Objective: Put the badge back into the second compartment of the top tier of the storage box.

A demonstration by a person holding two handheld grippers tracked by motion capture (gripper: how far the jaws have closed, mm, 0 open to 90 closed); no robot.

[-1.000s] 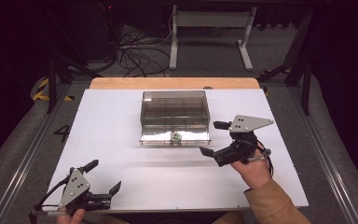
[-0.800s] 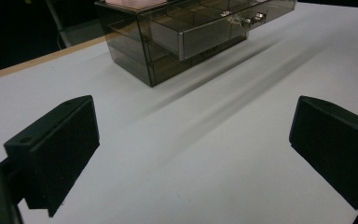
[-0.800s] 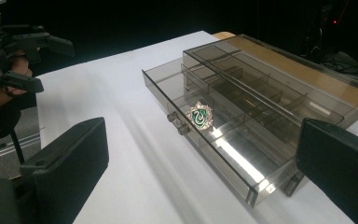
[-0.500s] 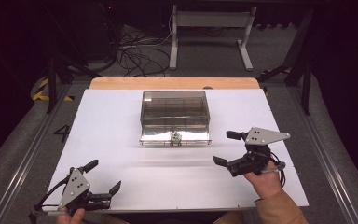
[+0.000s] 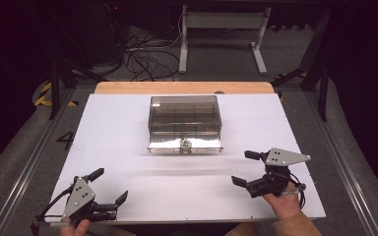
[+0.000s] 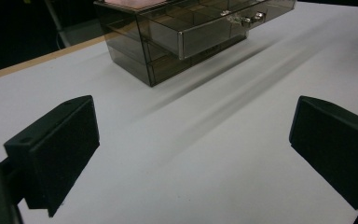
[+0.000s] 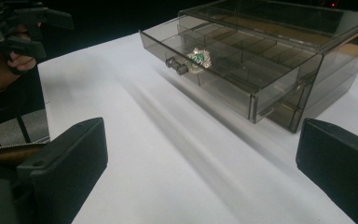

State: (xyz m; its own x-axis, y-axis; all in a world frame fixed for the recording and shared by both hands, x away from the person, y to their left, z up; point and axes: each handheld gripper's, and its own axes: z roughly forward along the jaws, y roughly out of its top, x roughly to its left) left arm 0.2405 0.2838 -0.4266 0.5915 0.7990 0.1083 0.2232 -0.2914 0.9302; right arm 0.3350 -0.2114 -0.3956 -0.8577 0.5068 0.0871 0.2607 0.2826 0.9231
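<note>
A smoky clear plastic drawer box [image 5: 184,118] is sitting at the middle of a white table [image 5: 118,132], toward its far edge, with its upper drawer [image 5: 185,144] standing pulled out toward the person. A small green and silver object [image 5: 185,144] is lying inside the open drawer, just behind the drawer's metal knob [image 7: 176,66]. The right gripper [image 5: 246,169] is hovering over the near right part of the table, well apart from the box, with its jaws spread wide and nothing between them; a hand [image 5: 285,204] is gripping it from below. The left gripper [image 5: 109,187] is resting near the table's front left corner, likewise spread wide and gripping nothing. In the left gripper view the box [image 6: 186,32] is lying far ahead of the two black jaws, bare table between them. In the right gripper view the open drawer [image 7: 205,65] is showing its dividers, and the left gripper [image 7: 28,28] is appearing at the upper left.
</note>
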